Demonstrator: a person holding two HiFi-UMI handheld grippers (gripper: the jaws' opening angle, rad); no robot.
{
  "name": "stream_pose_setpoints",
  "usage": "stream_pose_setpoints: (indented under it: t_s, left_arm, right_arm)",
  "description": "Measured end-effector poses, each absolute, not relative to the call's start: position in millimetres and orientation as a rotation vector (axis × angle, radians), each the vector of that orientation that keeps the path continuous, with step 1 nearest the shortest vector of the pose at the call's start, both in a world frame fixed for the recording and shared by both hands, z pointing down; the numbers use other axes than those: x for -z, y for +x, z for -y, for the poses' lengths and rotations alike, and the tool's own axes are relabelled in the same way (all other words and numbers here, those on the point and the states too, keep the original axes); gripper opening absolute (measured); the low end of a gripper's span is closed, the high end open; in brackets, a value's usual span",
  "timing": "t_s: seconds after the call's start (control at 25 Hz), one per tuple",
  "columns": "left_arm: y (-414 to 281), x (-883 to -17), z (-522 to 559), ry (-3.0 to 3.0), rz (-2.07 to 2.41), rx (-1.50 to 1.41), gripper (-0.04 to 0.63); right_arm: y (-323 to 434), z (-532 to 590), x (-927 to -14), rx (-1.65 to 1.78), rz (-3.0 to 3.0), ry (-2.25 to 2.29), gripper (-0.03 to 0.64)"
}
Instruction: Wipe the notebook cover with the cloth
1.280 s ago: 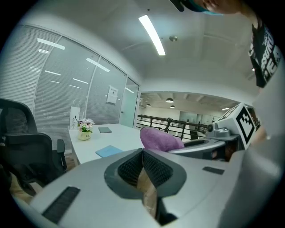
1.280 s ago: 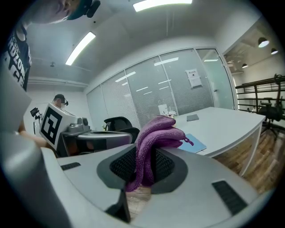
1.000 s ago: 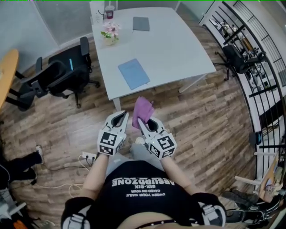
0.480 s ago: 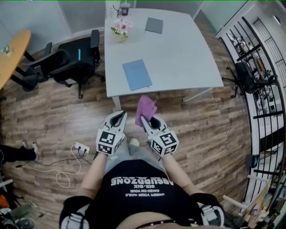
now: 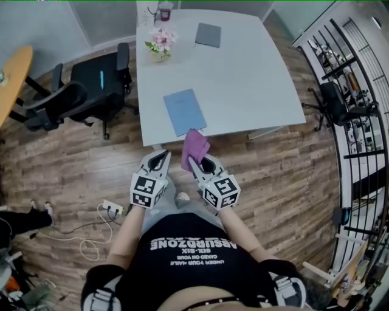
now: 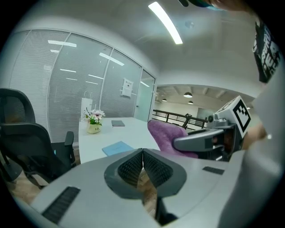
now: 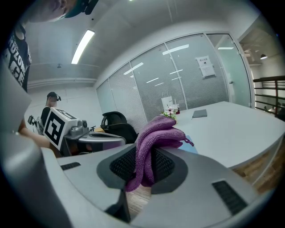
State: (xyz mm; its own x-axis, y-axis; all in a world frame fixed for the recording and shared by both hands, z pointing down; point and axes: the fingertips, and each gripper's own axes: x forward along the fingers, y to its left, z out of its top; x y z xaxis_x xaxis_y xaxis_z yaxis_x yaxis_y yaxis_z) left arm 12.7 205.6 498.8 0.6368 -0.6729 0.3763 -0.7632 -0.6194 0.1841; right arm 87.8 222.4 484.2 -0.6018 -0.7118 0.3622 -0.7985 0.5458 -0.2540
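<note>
A light blue notebook (image 5: 184, 112) lies flat near the front edge of the white table (image 5: 243, 67); it also shows in the left gripper view as the notebook (image 6: 118, 147). My right gripper (image 5: 193, 160) is shut on a folded purple cloth (image 5: 194, 146), whose top reaches the table's front edge just below the notebook. The right gripper view has the cloth (image 7: 153, 138) pinched between the jaws. My left gripper (image 5: 161, 158) is shut and holds nothing, beside the right one over the floor. Both are held in front of the person's body.
A dark grey notebook (image 5: 208, 34), a flower pot (image 5: 158, 45) and a red cup (image 5: 165, 10) stand at the table's far end. Black office chairs (image 5: 79, 94) are left of the table. A power strip with cables (image 5: 113, 208) lies on the wooden floor. Railing (image 5: 352, 73) runs at right.
The person has stepped closer to the table: the cloth now reaches its front edge, near the blue notebook. Both grippers keep their states.
</note>
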Motion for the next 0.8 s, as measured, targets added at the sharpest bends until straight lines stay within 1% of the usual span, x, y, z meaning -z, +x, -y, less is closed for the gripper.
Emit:
stream_pose_setpoints:
  t_s: [0.4,0.8]
  left_arm:
    - [-19.1,-498.6,-94.4,2.552,1.101,-0.405,0.017]
    - [-49.0,-515.7,-21.9,2.557,1.034,-0.453,0.017]
  right_arm:
    - [60.2,-91.8,-467.5,-0.577,2.579,1.341,0.087]
    - [34.1,4.2,-492.4,-0.613,2.479,1.356,0.087]
